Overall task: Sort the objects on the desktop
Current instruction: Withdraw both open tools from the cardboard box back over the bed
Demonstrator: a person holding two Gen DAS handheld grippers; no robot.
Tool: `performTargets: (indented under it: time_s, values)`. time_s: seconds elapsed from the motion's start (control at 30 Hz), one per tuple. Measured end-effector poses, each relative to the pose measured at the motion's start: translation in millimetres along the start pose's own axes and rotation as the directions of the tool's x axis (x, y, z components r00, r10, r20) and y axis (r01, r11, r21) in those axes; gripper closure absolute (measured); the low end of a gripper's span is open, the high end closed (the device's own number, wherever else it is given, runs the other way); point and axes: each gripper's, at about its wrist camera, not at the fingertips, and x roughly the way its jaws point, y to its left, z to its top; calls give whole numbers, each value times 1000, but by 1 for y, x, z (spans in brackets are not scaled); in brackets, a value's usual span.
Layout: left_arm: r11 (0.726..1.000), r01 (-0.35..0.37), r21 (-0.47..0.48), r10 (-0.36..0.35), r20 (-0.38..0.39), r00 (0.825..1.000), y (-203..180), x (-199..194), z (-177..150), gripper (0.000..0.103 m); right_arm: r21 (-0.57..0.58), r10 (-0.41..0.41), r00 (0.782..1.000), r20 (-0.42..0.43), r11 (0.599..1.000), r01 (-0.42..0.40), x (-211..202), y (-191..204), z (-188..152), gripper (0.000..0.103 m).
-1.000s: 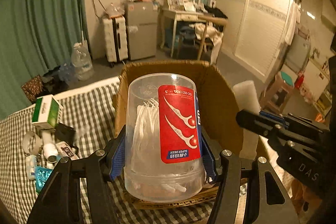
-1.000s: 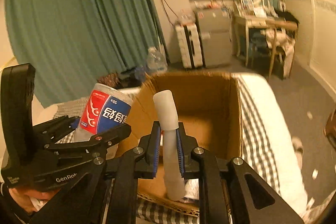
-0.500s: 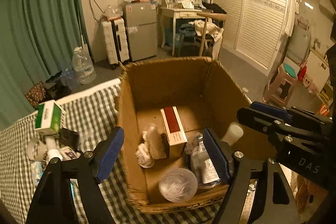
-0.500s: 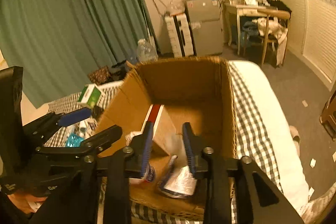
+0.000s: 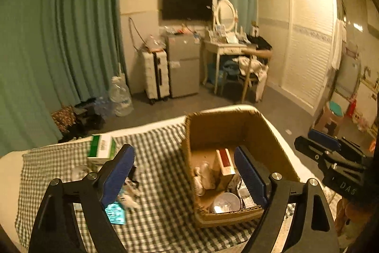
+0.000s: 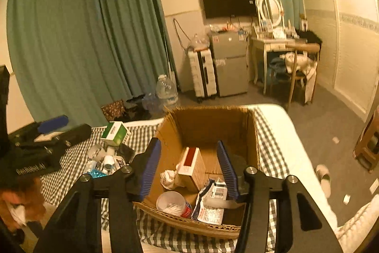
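Cardboard box sits on checked cloth, open top, w/ several items already inside: clear floss-pick tub lying on its side near front wall, red-and-white carton standing mid-box, crumpled white wad to its left, foil/printed packet at front right w/ a pale tube lying across it.

Left gripper is above the cloth and box's left wall, jaws wide and opening, nothing between pads; blue pads clear of everything. Right gripper is over box interior, jaws partway apart and opening, nothing gripped; carton and packet show thru the gap but lie below, apart from pads.

Unsorted pile stays on cloth left of box: green-and-white box tilted at far side, small white bottles and a roll just beside it, teal packet nearest camera. Some of pile is blurred, can't tell exact items.

Bkgd: green curtains, TV, suitcase, mini fridge, dressing table w/ mirror.
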Motion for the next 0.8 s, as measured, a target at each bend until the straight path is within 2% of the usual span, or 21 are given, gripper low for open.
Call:
performTargets:
  time_s: [0.17, 0.23, 0.4, 0.6, 0.8]
  values:
    - [999, -45, -9, 45, 66, 997, 20, -42, 11, 12, 8, 25, 999, 39, 1000, -26, -29, 30, 13, 52]
    - [998, -65, -19, 66, 93, 993, 29, -60, 14, 10, 0, 33, 998, 52, 999, -33, -41, 42, 16, 46]
    - [994, -100, -35, 104, 145, 984, 49, -97, 22, 4, -27, 37, 996, 85, 999, -34, -72, 71, 28, 41]
    - [989, -129, -72, 140, 171, 975, 79, -121, 25, 2, -33, 56, 992, 112, 998, -52, -90, 95, 43, 32]
    - [984, -143, -105, 161, 188, 969, 107, -133, 25, 0, -55, 65, 988, 143, 997, -57, -90, 120, 58, 25]
